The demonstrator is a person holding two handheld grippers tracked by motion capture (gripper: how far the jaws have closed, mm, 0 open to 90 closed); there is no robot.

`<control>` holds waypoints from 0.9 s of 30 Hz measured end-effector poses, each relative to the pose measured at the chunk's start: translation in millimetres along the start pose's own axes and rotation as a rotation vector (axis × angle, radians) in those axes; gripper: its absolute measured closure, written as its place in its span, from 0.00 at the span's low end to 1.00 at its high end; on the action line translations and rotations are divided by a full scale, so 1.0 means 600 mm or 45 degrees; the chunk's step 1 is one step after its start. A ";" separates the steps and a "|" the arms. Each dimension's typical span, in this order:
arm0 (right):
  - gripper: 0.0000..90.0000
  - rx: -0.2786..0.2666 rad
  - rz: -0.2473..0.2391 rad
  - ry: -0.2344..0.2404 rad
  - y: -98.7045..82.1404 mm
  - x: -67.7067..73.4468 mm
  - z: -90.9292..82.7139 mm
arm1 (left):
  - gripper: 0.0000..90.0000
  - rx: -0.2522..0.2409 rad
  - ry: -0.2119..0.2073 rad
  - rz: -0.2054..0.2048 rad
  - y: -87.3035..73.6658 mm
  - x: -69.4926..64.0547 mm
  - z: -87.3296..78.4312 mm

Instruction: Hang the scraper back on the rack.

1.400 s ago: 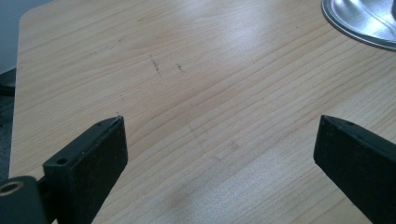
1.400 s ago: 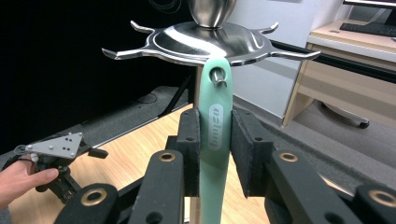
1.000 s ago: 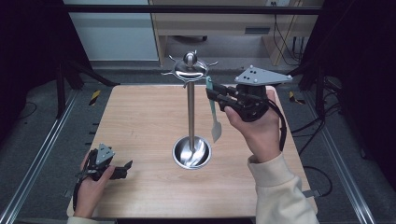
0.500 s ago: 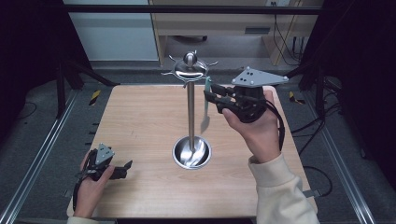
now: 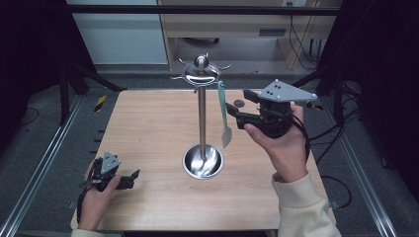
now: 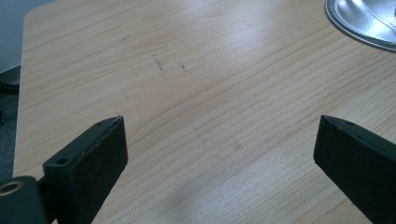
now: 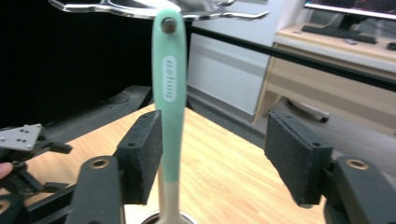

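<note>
Indoors, pale wooden table (image 5: 148,128), dark room, right claw (image 7: 212,154) just spread around hung spatula (image 7: 169,93), left claw (image 6: 219,154) spread.

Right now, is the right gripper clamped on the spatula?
No: the right gripper stands open, its jaws just opened, and the spatula hangs from the rack hook.

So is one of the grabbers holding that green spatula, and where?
No. The spatula hangs by its handle hole from the metal stand. The right gripper has just been opening, handle between its jaws. The left gripper is open and holds nothing.
</note>
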State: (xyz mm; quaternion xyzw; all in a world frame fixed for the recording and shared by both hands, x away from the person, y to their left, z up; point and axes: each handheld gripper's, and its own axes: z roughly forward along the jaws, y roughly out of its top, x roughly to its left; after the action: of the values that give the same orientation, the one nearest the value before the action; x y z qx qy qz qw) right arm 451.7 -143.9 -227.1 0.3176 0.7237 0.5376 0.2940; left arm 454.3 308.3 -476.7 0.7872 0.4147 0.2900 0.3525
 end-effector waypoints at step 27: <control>0.07 0.072 -0.041 -0.188 -0.108 -0.034 -0.060 | 0.03 -0.007 0.023 -0.025 -0.002 0.008 0.001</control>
State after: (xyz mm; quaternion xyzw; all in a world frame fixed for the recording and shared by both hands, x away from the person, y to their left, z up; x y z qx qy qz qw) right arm 427.7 -195.5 -279.1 0.3528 0.7200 0.4873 0.3461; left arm 456.7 312.9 -477.0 0.7794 0.4248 0.2948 0.3538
